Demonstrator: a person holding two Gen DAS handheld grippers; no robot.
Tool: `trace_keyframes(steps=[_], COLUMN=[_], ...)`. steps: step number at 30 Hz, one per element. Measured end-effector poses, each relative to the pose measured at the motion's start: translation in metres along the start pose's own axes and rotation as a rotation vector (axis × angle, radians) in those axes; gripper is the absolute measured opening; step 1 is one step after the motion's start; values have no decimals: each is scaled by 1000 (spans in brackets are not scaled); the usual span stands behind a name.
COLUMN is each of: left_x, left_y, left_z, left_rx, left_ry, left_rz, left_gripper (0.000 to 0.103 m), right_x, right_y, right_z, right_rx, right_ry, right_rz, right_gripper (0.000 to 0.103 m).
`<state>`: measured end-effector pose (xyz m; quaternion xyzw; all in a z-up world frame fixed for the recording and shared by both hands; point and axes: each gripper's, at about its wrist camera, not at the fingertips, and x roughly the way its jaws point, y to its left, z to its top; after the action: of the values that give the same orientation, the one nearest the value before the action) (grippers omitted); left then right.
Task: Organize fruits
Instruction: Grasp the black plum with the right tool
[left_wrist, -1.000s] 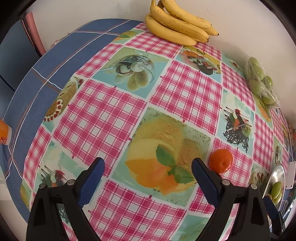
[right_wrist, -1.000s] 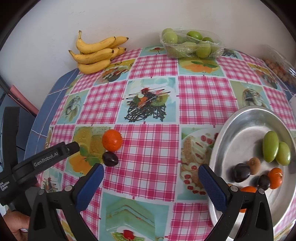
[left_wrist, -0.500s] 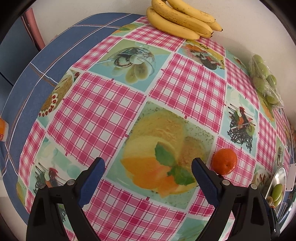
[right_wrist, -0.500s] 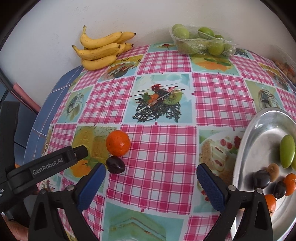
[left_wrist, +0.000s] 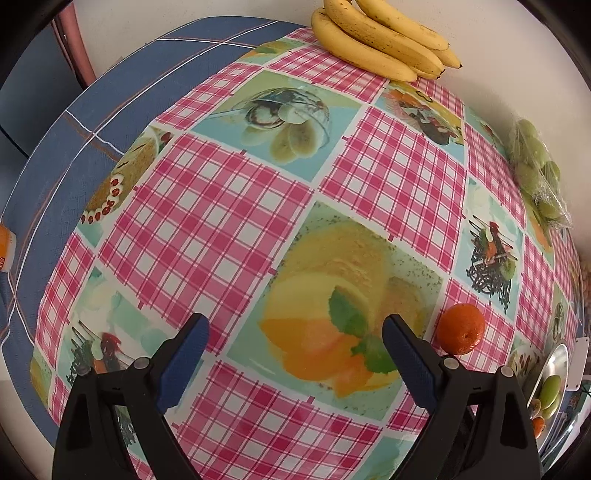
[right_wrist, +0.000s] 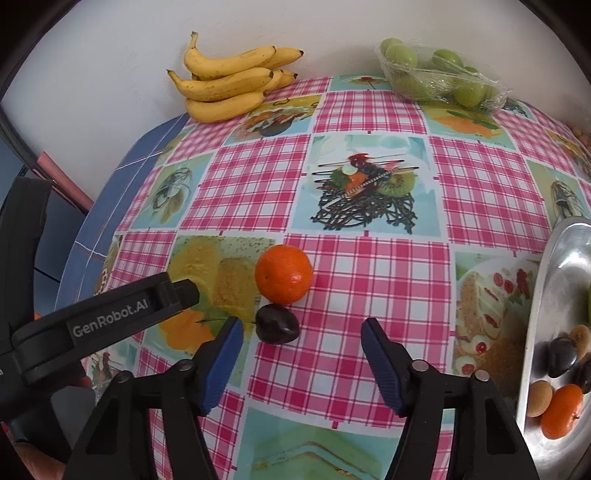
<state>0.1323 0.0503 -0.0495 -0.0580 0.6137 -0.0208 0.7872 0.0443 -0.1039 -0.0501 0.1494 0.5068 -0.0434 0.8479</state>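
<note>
Small, smooth, soft dark plum (right_wrist: 277, 328) on the worktop (right_wrist: 369, 288), touching the orange (right_wrist: 283, 273), just ahead of the wide-open, empty right hand-held gripper (right_wrist: 302, 345); likely light and slippery, so best pinched gently across its round middle.

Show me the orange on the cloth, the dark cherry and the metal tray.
orange (right_wrist: 283, 274), right wrist view, middle of its skin
cherry (right_wrist: 277, 328), right wrist view, its dark body
tray (right_wrist: 535, 306), right wrist view, left rim
</note>
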Motion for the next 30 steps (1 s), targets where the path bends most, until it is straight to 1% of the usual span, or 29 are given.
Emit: trace_keyframes(steps=[7,10,12,19,30], left_x=[-2,-4,-5,-7,-6], left_y=[4,6,7,10,3], left_z=[-2,-3,-4,-6,-2], left_rx=[-17,-26,-30,-32,-18], left_ry=[7,7,8,13,5], left_rz=[-2,-3,-4,-4,-8], left_gripper=[95,95,95,95,95], right_x=[8,10,11,14,10], right_y=[9,10,11,14,10], right_z=[-1,-2,-1,0,0], right_rx=[-5,6,10,9,16], right_ry=[15,14,13,12,11], right_rz=[12,15,19,20,40], right_gripper=[45,41,40,31,28])
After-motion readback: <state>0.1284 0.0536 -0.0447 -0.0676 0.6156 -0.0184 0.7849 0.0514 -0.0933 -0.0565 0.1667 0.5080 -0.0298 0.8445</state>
